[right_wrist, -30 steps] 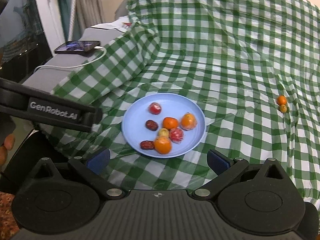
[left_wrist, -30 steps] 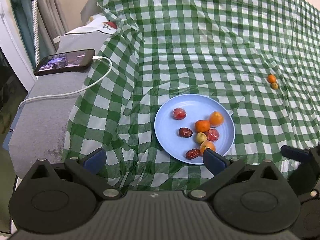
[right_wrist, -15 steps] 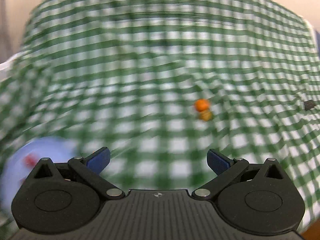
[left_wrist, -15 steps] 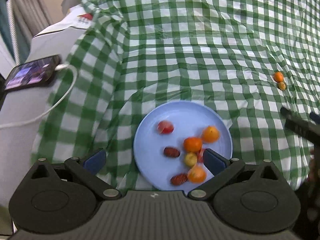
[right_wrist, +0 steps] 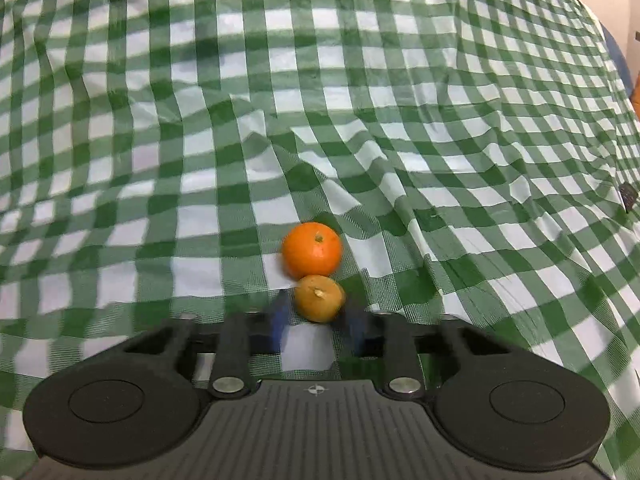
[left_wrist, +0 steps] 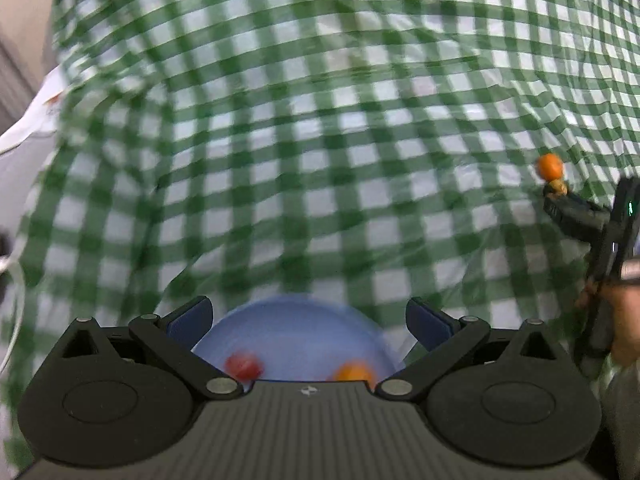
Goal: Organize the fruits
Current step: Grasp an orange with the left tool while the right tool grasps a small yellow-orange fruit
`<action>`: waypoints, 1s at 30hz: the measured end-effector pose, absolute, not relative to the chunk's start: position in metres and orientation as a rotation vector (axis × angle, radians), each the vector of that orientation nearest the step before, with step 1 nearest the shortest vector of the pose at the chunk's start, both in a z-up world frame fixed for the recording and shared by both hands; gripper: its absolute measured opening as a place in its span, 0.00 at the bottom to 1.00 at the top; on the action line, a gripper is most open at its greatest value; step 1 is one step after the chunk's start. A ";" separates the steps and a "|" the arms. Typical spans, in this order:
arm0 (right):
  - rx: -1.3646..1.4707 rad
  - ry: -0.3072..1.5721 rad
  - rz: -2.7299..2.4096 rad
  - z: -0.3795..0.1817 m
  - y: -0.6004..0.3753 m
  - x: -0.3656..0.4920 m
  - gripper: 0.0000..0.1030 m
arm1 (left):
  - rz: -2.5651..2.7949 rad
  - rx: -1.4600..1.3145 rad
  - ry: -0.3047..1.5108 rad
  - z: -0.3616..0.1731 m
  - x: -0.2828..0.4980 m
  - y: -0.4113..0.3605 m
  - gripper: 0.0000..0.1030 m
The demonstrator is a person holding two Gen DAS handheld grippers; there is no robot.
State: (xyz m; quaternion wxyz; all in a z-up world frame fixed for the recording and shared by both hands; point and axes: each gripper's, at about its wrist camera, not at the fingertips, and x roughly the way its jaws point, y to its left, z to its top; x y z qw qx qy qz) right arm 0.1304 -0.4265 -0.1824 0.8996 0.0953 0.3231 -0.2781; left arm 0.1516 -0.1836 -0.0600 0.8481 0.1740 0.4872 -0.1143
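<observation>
Hovering wide open over the near edge of the blue plate (left_wrist: 296,328), the left hand-held gripper (left_wrist: 308,322) has nothing between its blue pads. On the plate, at about seven o'clock, sits a blurred red fruit (left_wrist: 243,365), and at five o'clock an orange one (left_wrist: 354,372), both half hidden behind the gripper body. The green-and-white checked cloth (left_wrist: 320,160) covers the whole surface. Out at three o'clock in the left wrist view, the right hand-held gripper (left_wrist: 554,196) reaches in from the edge, a hand (left_wrist: 624,320) behind it. Its jaws have just been closing, and now they're clamped on the small yellow-orange fruit (right_wrist: 320,298), pads pressing from both sides. The mandarin (right_wrist: 312,249) sits at twelve o'clock from that fruit, touching it, resting on the wrinkled cloth.
</observation>
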 end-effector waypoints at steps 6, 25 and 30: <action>0.203 0.541 -0.832 -0.155 -0.460 0.087 0.27 | -0.397 0.377 0.975 -0.079 0.187 -0.274 1.00; 0.452 0.494 -0.912 -0.168 -0.533 0.057 0.27 | -0.798 0.551 0.972 -0.176 0.221 -0.487 0.36; 0.443 0.488 -0.917 -0.168 -0.531 0.058 0.27 | -0.785 0.544 0.940 -0.152 0.205 -0.465 0.36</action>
